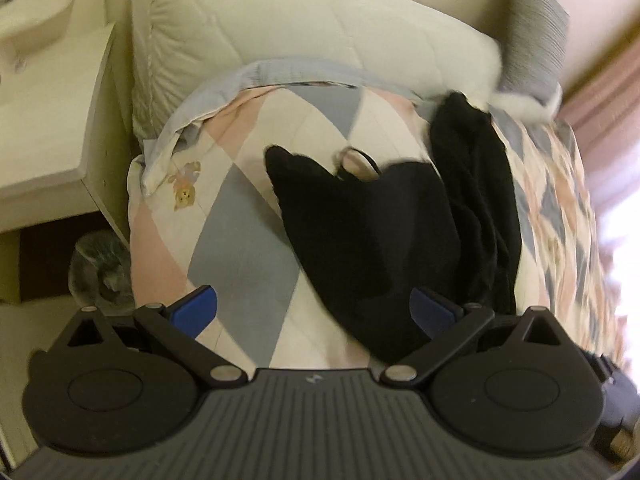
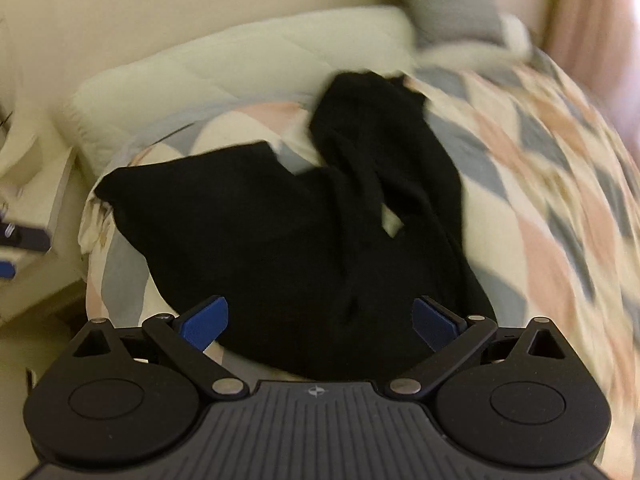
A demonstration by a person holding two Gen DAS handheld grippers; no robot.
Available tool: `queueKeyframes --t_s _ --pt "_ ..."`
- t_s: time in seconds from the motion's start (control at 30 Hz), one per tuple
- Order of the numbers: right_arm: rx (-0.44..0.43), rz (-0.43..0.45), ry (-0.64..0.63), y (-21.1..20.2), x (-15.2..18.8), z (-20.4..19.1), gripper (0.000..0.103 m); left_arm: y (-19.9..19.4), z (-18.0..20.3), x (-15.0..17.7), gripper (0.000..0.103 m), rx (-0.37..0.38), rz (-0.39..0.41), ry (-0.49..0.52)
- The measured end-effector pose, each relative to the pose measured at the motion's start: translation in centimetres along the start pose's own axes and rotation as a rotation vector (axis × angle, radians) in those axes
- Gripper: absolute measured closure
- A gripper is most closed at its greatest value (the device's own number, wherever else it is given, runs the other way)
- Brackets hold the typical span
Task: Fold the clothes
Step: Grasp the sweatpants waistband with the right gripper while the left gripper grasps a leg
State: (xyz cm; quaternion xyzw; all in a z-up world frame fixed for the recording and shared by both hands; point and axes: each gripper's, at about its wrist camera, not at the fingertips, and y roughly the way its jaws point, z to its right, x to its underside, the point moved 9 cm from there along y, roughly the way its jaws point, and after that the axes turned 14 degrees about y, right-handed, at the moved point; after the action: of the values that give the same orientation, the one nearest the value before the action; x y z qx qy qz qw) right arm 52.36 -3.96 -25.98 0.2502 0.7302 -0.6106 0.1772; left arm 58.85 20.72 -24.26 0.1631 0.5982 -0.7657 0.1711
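A black garment (image 1: 372, 232) lies spread on a bed with a diamond-patterned quilt (image 1: 244, 240). Its body stretches toward the camera and a bunched part (image 1: 476, 184) runs along its right side up to the pillow. My left gripper (image 1: 314, 312) hangs open just above the quilt, with the garment's near end reaching between its blue fingers (image 1: 196, 310). In the right wrist view the same black garment (image 2: 280, 240) fills the middle, its twisted sleeve (image 2: 380, 148) lying to the upper right. My right gripper (image 2: 320, 320) is open over the garment's near edge, holding nothing.
A cream quilted pillow (image 1: 280, 24) lies at the head of the bed, with a grey striped pillow (image 1: 536, 28) beside it. A pale nightstand (image 1: 52, 120) stands left of the bed. A clear plastic bag (image 1: 100, 268) sits on the floor there. Pink curtain (image 2: 592, 20) hangs at the right.
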Motion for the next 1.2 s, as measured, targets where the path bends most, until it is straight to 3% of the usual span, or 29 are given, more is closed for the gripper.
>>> queueKeyframes --t_s 0.23,0.33,0.43,0.5,0.57,0.6,0.67,0.7,0.73,0.77,0.8,0.83,0.9,1.0,1.2 --pt "-0.114 0.036 -0.136 4.1 -4.6 -5.2 0.019 4.5 -4.2 -4.2 0.002 0.056 0.021 -0.246" --pt "-0.188 0.064 -0.222 5.2 -5.9 -7.3 0.019 6.5 -5.1 -5.2 0.002 0.06 0.012 -0.29" --pt "-0.315 0.045 -0.397 6.0 -5.7 -10.0 0.013 8.7 -5.6 -5.9 0.005 0.067 -0.008 -0.308" --pt "-0.377 0.029 -0.532 6.6 -4.8 -11.7 0.008 10.0 -5.6 -5.9 0.015 0.089 -0.033 -0.31" --pt "-0.399 0.039 -0.676 7.4 -3.7 -13.5 0.007 11.1 -5.5 -5.7 0.037 0.112 -0.062 -0.311" --pt "-0.392 0.048 -0.747 7.9 -3.1 -14.2 0.007 11.5 -5.4 -5.6 0.041 0.122 -0.072 -0.306" --pt "-0.367 0.08 -0.863 8.9 -2.0 -15.2 0.007 11.6 -5.1 -5.1 0.07 0.136 -0.08 -0.283" --pt "-0.356 0.093 -0.915 9.4 -1.3 -15.5 0.01 11.5 -4.9 -4.8 0.077 0.145 -0.083 -0.27" --pt "-0.345 0.107 -0.968 9.8 -0.7 -15.8 0.025 11.3 -4.5 -4.5 0.09 0.155 -0.084 -0.253" --pt "-0.333 0.121 -1.02 10.3 0.0 -16.1 0.036 11.0 -4.2 -4.1 0.095 0.162 -0.086 -0.232" --pt "-0.326 0.118 -1.033 10.2 0.7 -15.7 0.069 10.5 -3.7 -3.6 0.096 0.171 -0.088 -0.208" --pt "-0.319 0.112 -1.037 9.9 1.4 -15.2 0.09 10.0 -3.2 -3.0 0.097 0.181 -0.091 -0.182" --pt "-0.305 0.098 -1.044 9.4 2.9 -14.1 0.092 8.7 -1.8 -1.5 0.097 0.214 -0.1 -0.126" --pt "-0.317 0.057 -0.947 6.1 4.6 -11.5 0.095 6.6 0.8 1.9 0.096 0.289 -0.135 -0.067" --pt "-0.238 -0.028 -0.839 0.1 10.0 -6.1 0.095 3.6 6.2 9.8 0.086 0.394 -0.255 0.03"
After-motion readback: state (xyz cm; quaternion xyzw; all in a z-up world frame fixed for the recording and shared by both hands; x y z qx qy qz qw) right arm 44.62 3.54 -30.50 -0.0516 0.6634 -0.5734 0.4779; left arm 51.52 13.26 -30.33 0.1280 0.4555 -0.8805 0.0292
